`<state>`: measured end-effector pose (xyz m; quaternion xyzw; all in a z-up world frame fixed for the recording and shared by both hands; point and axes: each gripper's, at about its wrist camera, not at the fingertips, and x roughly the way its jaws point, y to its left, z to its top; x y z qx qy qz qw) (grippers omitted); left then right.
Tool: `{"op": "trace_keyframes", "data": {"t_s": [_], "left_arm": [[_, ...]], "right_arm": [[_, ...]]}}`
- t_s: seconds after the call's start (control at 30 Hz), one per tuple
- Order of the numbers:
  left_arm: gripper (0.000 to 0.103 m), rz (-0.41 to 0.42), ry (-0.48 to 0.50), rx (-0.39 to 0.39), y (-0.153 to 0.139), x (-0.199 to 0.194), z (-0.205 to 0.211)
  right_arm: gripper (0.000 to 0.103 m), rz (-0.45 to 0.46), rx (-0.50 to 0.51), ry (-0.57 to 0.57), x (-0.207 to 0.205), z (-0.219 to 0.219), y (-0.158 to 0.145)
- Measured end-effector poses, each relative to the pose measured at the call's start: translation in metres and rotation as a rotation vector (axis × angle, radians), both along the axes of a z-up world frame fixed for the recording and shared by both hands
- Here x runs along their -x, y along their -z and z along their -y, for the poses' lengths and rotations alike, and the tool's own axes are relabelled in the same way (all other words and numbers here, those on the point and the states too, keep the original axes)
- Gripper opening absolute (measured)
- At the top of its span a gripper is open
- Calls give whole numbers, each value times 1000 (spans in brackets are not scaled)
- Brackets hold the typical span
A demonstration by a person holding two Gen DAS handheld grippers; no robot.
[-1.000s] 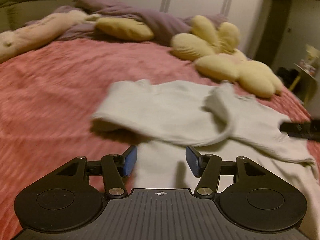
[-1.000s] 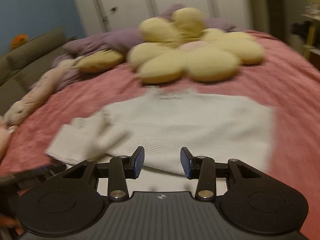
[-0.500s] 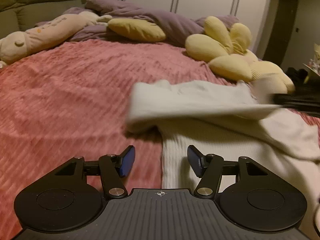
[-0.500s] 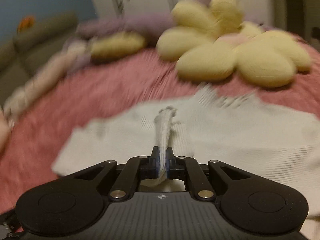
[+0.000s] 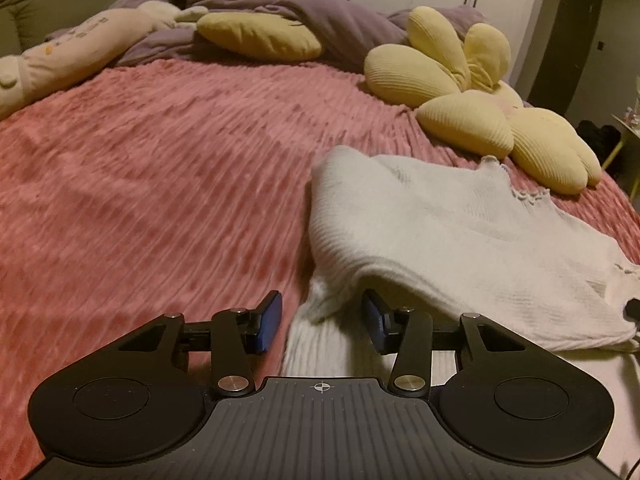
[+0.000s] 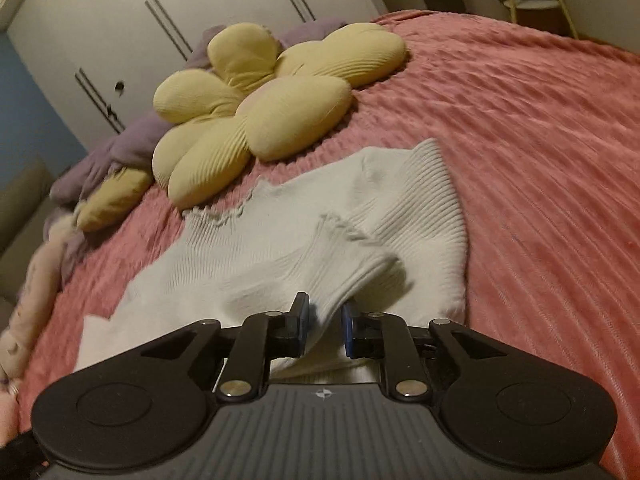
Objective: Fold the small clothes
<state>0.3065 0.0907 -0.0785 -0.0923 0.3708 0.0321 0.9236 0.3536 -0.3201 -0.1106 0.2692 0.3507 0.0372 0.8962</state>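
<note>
While the white ribbed sweater (image 6: 280, 248) lies spread on the pink bedspread (image 5: 160, 160), its frilled neckline is turned toward the far yellow flower cushion (image 6: 260, 120), so the long axis runs from near to far. One sleeve is folded across the body, its ruffled cuff resting near the middle of the knit. The fabric is soft, finely ribbed and rumpled. The bedspread is plush and ridged. The left gripper (image 5: 320, 322) is held with its blue pads well apart, over the near left edge of the sweater, gripping nothing. The right gripper (image 6: 325, 326) is seen partly parted, with a fold of sleeve lying between the pads; whether it is pinched cannot be told.
</note>
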Motion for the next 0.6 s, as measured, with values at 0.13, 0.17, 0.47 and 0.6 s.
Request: {"op": "trace_keyframes", "data": {"t_s": [0.13,0.17,0.47,0.6], "left_arm": [[48,10,-1,-27,-5,-9,6],[48,16,-3,-34,-6,-10,8],[50,-16,-25,-34,5,-20,10],[53,-30,-36,-35,2,-16,6]], "right_arm": [[6,-6,59,-35,-17,-9,0],[6,3,98,-39,-20,-12,-3],[6,98,189,125,-2,15,-7],[5,42,177,92,0,24,12]]}}
